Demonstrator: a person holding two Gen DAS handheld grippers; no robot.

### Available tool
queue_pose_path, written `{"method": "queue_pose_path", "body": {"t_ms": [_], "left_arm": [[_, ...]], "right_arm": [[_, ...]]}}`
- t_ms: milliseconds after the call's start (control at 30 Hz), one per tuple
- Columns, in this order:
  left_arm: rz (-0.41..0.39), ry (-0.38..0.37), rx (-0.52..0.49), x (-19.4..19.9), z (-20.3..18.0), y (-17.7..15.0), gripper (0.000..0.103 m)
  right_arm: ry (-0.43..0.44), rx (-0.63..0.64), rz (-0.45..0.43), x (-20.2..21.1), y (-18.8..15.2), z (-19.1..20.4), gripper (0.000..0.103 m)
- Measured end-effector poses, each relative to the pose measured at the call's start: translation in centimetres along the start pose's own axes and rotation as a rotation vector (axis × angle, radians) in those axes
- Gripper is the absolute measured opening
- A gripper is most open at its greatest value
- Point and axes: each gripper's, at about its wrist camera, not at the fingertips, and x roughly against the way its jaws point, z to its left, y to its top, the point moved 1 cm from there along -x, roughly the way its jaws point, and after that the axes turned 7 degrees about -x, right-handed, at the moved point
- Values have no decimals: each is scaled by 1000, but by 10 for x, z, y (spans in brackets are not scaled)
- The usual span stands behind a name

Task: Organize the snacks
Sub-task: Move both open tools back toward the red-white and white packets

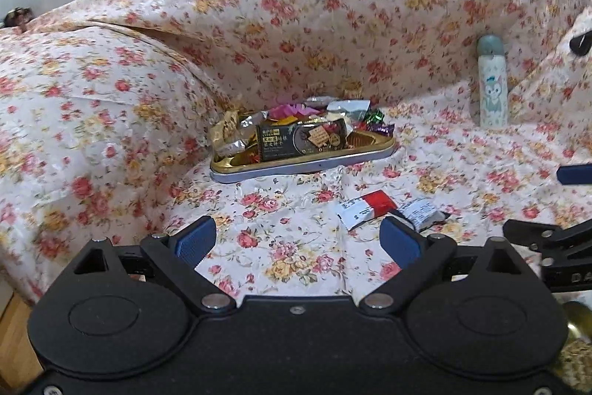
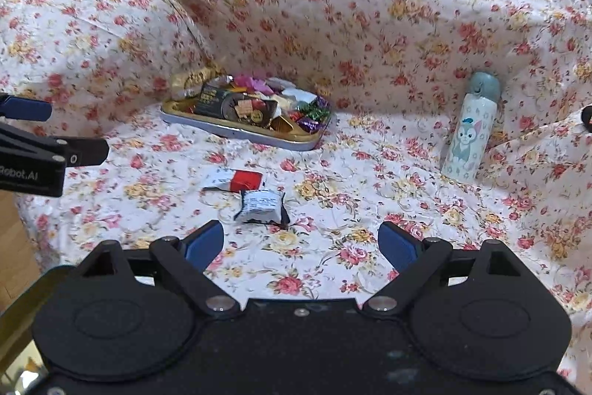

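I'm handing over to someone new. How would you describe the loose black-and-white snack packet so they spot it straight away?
Start at the gold tin tray piled with sweets on the floral cloth. Nearer the camera than the tray, two loose packets lie touching on the cloth. The one wanted is the black-and-white snack packet, closest to the open right tongs; its neighbour, the red-and-white packet, is flatter and has a red half.
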Motion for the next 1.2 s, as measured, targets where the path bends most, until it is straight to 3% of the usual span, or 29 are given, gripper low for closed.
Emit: {"method": "queue_pose_path", "body": {"t_ms": [533,800,1000,1200], "left_arm": [[29,-158,-207,-77,-27,-6,96],[65,-203,-188,-116,-27,-9,95],[72,-218,-228,-142,-29,-14,96],[57,-259,-165,-157,-18,-12,97]], "right_arm": [[72,39,115,-56,-4,4,94],[81,18,142,-80,0,-4,94],[91,-16,146,-92,7,-8,94],[113,-28,136,-102,14,-4,94]]}}
